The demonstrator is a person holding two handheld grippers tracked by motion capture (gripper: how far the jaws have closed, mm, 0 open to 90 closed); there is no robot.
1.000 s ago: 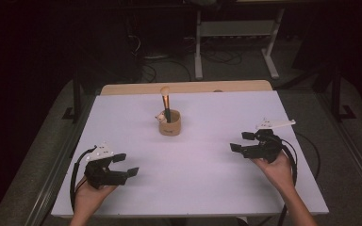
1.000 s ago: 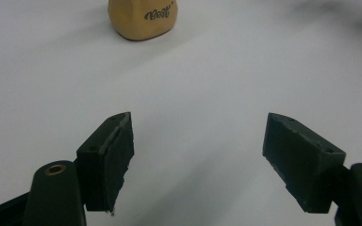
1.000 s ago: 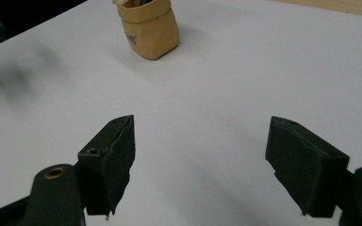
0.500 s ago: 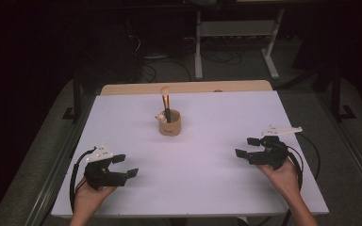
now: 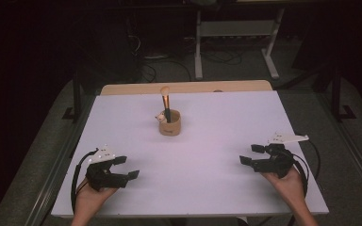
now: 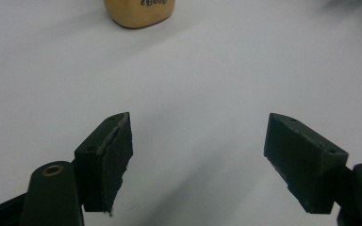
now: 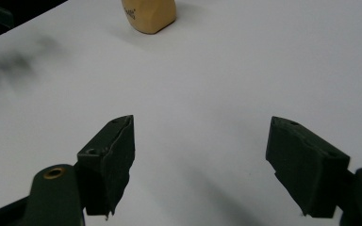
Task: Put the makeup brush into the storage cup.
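Small tan rounded wooden cup (image 5: 170,127) stands upright on white table (image 5: 202,188), holding an upright copper-handled makeup brush (image 5: 165,101). Left gripper (image 5: 127,167) and right gripper (image 5: 249,154), both well apart from the cup, gape released and empty.

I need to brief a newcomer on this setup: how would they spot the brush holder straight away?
Start at the white table and look toward its far middle, ahead of both open grippers. There stands a small tan cup, alone on the surface. A makeup brush with a pale tip rises upright from it, and a small whitish thing sits at its rim.
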